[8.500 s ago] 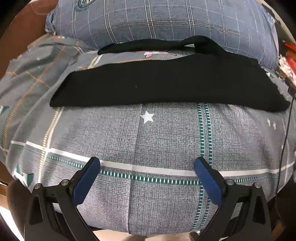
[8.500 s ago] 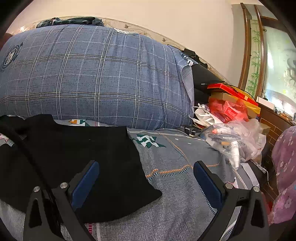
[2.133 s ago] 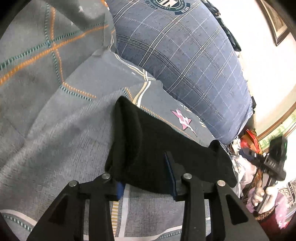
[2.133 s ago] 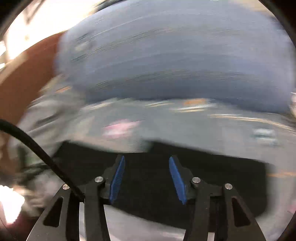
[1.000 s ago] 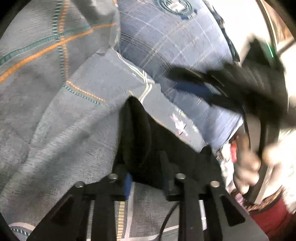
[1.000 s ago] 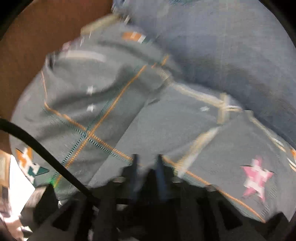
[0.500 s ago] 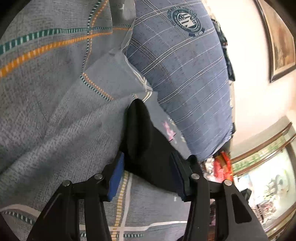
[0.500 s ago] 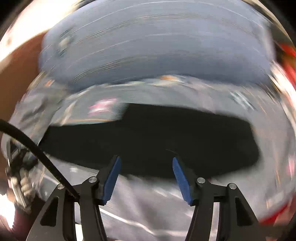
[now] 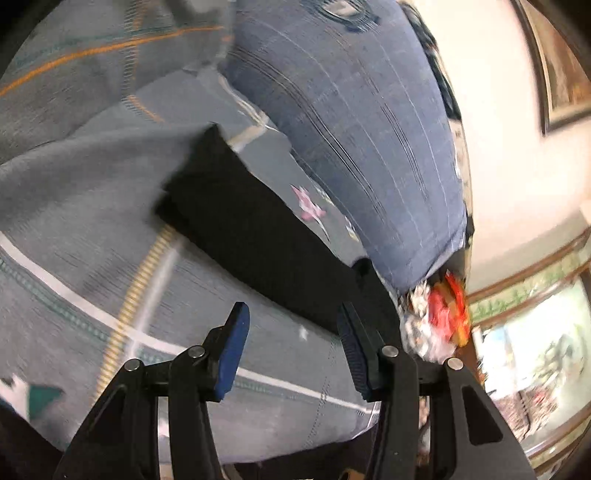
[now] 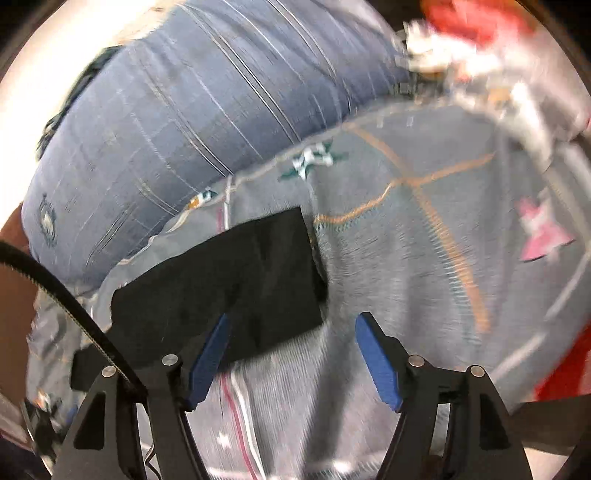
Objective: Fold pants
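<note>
Left wrist view: the left tool (image 9: 291, 325) stands with its two blue pads (image 9: 232, 350) partly apart and nothing between them, hovering over a grey patterned bedspread (image 9: 74, 221). The black pants (image 9: 258, 236) lie folded into a long dark band on the bedspread, running from the upper left toward the lower right, just beyond the tool's tips and clear of them. Behind the pants sits a large blue plaid pillow (image 9: 351, 129). At the pillow's far end is a heap of red and silvery bags (image 9: 439, 314), too blurred to identify further. A framed picture (image 9: 565, 74) hangs on the pale wall at the right.

Right wrist view: the right tool (image 10: 291, 336) has its jaws opening, and nothing lies between them except bare bedspread (image 10: 406, 258). The folded pants (image 10: 221, 284) rest flat on the bed, a black rectangle. Their near right corner sits just beyond the tool's left pad (image 10: 207, 362), which partly overlaps it in the picture; the blur makes it hard to say whether they touch. The blue plaid pillow (image 10: 184, 110) fills the upper left. A black cable (image 10: 55, 288) curves in from the left edge. Red, blurred clutter (image 10: 472, 22) shows at the top right.
</note>
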Demonstrator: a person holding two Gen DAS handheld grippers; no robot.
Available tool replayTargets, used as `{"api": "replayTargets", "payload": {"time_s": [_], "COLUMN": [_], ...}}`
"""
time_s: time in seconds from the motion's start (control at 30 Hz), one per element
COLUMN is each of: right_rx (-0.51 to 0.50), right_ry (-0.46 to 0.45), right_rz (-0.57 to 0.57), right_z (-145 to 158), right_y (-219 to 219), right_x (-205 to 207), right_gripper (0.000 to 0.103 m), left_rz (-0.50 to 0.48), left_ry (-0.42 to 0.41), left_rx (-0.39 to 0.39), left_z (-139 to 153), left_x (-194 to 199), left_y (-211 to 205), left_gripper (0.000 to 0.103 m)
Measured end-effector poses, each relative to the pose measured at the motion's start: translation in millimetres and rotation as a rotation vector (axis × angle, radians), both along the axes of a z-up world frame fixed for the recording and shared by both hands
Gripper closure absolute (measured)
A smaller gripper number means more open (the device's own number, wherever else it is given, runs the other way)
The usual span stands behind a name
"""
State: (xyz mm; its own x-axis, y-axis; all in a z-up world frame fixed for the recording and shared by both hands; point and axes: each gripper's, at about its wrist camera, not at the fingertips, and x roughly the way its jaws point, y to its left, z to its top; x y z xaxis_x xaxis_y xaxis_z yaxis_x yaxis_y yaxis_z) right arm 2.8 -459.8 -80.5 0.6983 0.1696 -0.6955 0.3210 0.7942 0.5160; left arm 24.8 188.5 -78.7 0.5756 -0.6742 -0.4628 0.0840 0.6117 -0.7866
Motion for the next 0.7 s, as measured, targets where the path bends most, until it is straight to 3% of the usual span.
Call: {"api": "replayTargets", "payload": {"time_s": [0.1,0.13,0.17,0.27,0.37,0.4,0.43,0.47,0.53,0.7], "right_rx": [0.064,0.040,0.027,0.015,-0.039,-0.074,-0.094,-0.088,-0.039,-0.118], "right_ry": [0.057,0.042,0.035,0.018,0.035,0.063,0.084,0.088,0.046,-0.017], "right_rz": [-0.005,0.009,0.038,0.067,0.041,0.004,-0.022,-0.049,-0.085,-0.108], "right_z": [-24.9,-21.0,-16.0,-3.3,-9.6,-17.3,-23.4,-28.5,-26.2,6.3], "right_y": [1.0,4.7,8.1,6.5,-1.3,-5.3,-9.6,-14.0,-21.1,-11.6], "right_x": [21.9,25.5,27.0,27.0,25.5,25.3,23.8,19.9,4.5,-21.2], "right_gripper": [0.030,0.052,0.085,0.085,0.085,0.079,0.056,0.048,0.046,0.044], "left_rz": [-0.031,-0.033,-0.029,0.005,0.039,0.049,0.056,0.063,0.078,0.139], "left_ry": [-0.029,-0.034,-0.035,-0.021,0.005,0.019,0.029,0.037,0.036,0.051], "left_rx": [0.101,0.123,0.138,0.140,0.150,0.153,0.156,0.163,0.178,0.180], "left_z": [13.8,16.0,18.7,20.1,14.6,11.4,9.6,8.3,8.8,3.5], "left_x": [-7.2,-9.3,-9.7,-7.7,-5.6,-6.2,-6.8,-7.9,-10.0,-14.0], "left_y": [-22.7,-25.6,-28.7,-28.5,-28.1,-26.9,-25.8,-23.4,-18.3,2.9], "left_gripper": [0.055,0.055,0.055,0.055,0.055,0.055,0.055,0.055,0.054,0.054]}}
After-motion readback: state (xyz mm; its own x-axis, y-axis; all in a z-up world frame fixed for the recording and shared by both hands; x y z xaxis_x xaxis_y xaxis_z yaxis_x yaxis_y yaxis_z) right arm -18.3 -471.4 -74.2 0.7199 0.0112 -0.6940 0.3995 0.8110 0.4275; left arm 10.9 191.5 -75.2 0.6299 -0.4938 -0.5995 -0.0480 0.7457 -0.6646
